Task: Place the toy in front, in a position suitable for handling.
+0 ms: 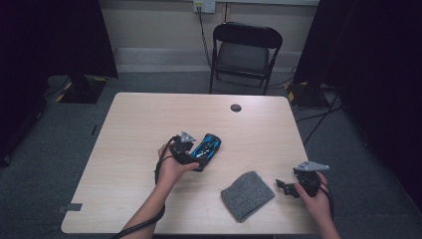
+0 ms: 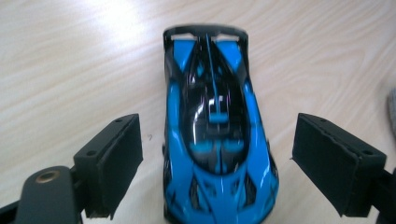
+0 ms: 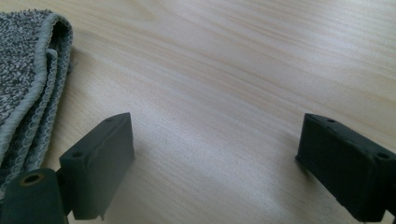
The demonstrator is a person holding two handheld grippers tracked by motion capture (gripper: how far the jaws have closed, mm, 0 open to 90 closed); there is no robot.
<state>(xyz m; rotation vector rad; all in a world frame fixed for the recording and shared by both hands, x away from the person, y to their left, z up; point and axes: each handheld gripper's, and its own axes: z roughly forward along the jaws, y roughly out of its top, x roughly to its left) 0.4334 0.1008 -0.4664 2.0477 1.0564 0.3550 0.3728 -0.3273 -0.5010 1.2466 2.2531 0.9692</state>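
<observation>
The blue toy car (image 2: 217, 135) lies lengthwise between the left gripper's (image 2: 217, 172) wide-open jaws, untouched; the right gripper (image 3: 215, 163), also wide and empty, rests well apart.

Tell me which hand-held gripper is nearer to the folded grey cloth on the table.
Right. The right hand-held gripper sits just beside the folded grey terry cloth, open over bare wood. The left hand-held gripper is farther off, its open jaws either side of the blue and black toy car.
</observation>
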